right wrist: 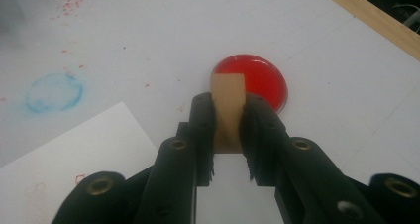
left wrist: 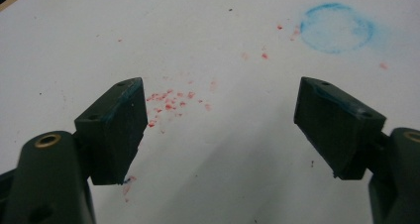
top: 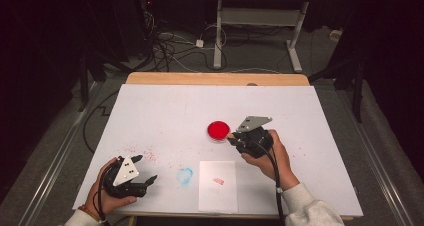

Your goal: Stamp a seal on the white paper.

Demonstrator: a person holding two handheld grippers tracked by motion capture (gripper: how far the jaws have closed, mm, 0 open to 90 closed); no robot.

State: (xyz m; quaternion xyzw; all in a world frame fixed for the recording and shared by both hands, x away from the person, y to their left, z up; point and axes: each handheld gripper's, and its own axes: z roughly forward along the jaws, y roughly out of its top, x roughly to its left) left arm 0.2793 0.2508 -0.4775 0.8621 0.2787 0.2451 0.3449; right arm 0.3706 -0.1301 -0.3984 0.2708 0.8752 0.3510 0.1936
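Note:
A round dish of red paint (top: 218,130) (right wrist: 257,80) sits near the middle of the white-covered table (top: 165,111). My right gripper (top: 233,139) (right wrist: 228,112) is shut on a small tan wooden block (right wrist: 228,105), whose far end hangs just beside the dish's near rim. A white sheet of paper (top: 218,185) (right wrist: 74,154) with a faint red mark lies near the front edge. My left gripper (top: 144,169) (left wrist: 220,130) stands open at the front left, low over red specks, with nothing between its fingers. A blue ring stain (top: 185,175) (left wrist: 337,28) (right wrist: 54,91) lies between them.
Red paint specks (top: 142,152) (left wrist: 171,102) dot the table's left front. The wooden far edge of the table (top: 215,78) shows beyond the white cover. On the floor behind are cables (top: 170,48) and the white legs of another desk (top: 295,41).

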